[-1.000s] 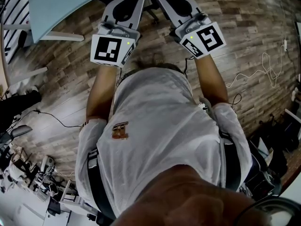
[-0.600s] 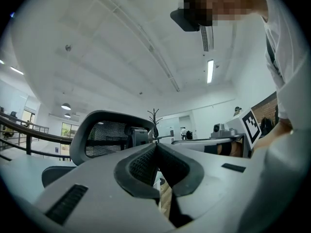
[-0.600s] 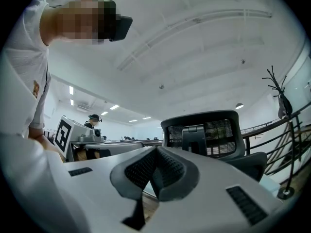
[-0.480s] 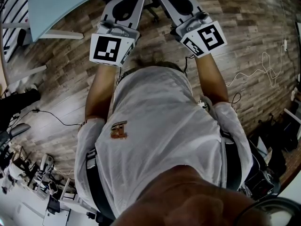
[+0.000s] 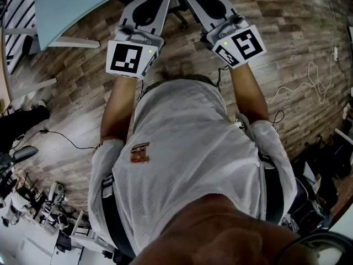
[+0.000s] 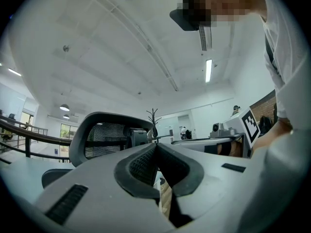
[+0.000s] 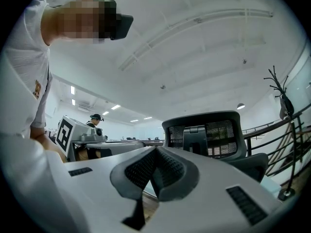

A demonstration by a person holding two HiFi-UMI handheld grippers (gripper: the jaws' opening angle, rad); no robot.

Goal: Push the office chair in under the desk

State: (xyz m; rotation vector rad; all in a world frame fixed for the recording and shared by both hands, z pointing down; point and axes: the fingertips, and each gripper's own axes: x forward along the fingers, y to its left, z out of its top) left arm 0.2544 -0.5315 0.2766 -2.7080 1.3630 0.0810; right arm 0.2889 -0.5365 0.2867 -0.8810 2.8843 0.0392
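**Both claws shut and empty at the chair's back**

The left gripper (image 6: 156,145) had its jaws pressed together with nothing between them, and so did the right gripper (image 7: 155,150). Both pointed roughly level at the black mesh back of the office chair (image 6: 99,136), which stood just beyond their tips. Whether they touched it could not be told. In the head view the chair sat at the top edge, beside the corner of the pale desk (image 5: 60,4). The wood-plank floor (image 5: 287,43) carried loose cables (image 5: 309,81). A coat stand (image 7: 279,89) and a dark railing (image 7: 291,130) stood under a white ceiling with strip lights (image 6: 208,70).
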